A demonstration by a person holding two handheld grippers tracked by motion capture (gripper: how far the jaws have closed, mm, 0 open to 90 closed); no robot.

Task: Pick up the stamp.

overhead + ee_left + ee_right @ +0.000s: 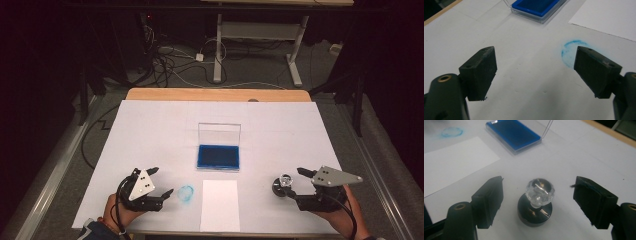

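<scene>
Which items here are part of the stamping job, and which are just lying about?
In use: black round stamp with clear faceted knob; open blue ink pad in clear case; white paper sheet; right claw.
Lying about: smudged blue ring mark; floor cables.

Open ink pad [218, 156] is sitting mid-table with its clear lid [219, 133] standing upright at the far edge, blocking any reach from behind; the near side is lying open. Stamp [537, 202] is standing upright between the wide-apart jaws of the right gripper [292, 182], touching neither, with room on both sides. Left gripper [159, 181] is gaping over bare table with nothing between the jaws. White sheet [220, 205] is lying flat between both grippers, no obstacle. Wide bare table [150, 130] is flanking the pad.
</scene>
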